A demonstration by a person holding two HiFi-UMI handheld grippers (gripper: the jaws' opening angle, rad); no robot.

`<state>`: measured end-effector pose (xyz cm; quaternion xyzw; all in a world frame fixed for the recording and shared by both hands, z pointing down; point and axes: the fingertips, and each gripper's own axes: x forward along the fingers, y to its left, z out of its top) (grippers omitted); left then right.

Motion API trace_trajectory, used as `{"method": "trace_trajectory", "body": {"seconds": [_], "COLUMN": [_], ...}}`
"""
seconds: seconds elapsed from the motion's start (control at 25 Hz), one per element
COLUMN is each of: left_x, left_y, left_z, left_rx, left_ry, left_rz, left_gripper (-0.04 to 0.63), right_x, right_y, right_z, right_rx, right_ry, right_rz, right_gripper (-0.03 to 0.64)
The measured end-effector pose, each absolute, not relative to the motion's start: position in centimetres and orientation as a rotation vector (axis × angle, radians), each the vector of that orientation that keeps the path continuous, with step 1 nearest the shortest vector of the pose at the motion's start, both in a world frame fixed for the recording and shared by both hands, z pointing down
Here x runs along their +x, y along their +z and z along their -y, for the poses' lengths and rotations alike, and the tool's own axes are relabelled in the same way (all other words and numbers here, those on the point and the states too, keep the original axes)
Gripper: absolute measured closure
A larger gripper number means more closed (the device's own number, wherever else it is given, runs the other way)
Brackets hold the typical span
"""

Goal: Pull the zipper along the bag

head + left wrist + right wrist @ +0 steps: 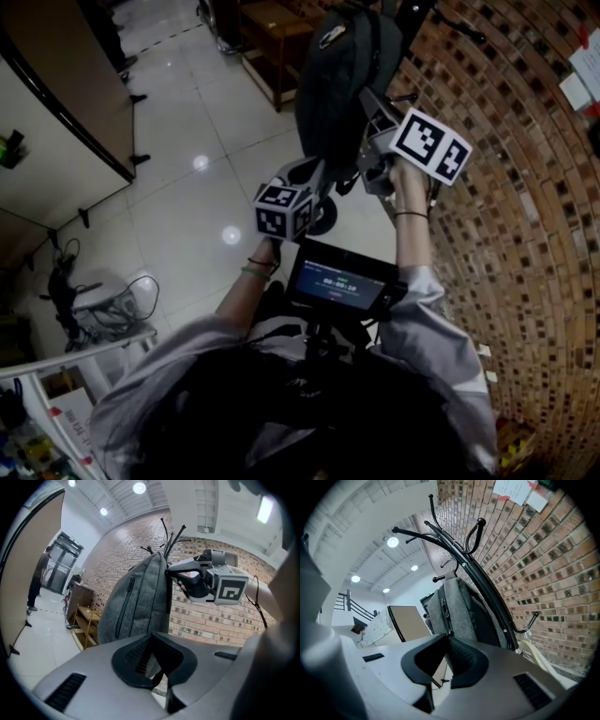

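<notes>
A grey backpack point(342, 75) hangs from a black coat rack point(464, 550) against the brick wall. My left gripper point(319, 173) is at the bag's bottom. In the left gripper view its jaws point(152, 660) are shut on grey fabric and a black strap of the bag point(136, 606). My right gripper point(370, 112) is higher, at the bag's side edge point(173, 576). In the right gripper view a zipper line point(444, 609) runs down to the jaw tips point(449, 641). These stand almost together round a small dark zipper pull point(448, 633).
The brick wall point(525, 234) curves close on the right, with paper notes point(515, 491) pinned to it. A wooden shelf unit point(277, 37) stands behind the bag. A person point(37, 578) stands far off by a door. A cart with cables point(94, 300) sits on the tiled floor to the left.
</notes>
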<state>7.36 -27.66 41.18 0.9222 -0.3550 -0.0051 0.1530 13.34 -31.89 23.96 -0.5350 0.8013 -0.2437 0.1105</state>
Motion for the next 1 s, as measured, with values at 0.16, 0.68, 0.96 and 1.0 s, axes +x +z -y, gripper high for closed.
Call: {"method": "trace_trajectory", "body": {"seconds": [0.16,0.68,0.96,1.0], "left_x": [7.4,7.5,7.4,7.4], "left_y": [41.5,41.7,41.7,41.7], "left_z": [27.7,27.9,28.1,28.1], "left_rx": [2.641,2.64,2.637,2.636], "left_ry": [-0.006,-0.011,-0.008,-0.009], "left_rz": [1.015,1.011,1.015,1.016], "left_gripper": [0.588,0.588,0.588,0.588], "right_x": [13.4,13.6,13.5,13.4], "right_y": [23.2,19.3,18.4,18.4], "right_z": [32.1,32.6,33.0,32.9], "right_rx": [-1.563,-1.554,-1.558,-1.549], "right_ry": [-0.706,-0.625,-0.597,-0.604], "right_rz": [-2.343,-2.355,-2.362,-2.359], "right_gripper": [0.592,0.589,0.588,0.588]}}
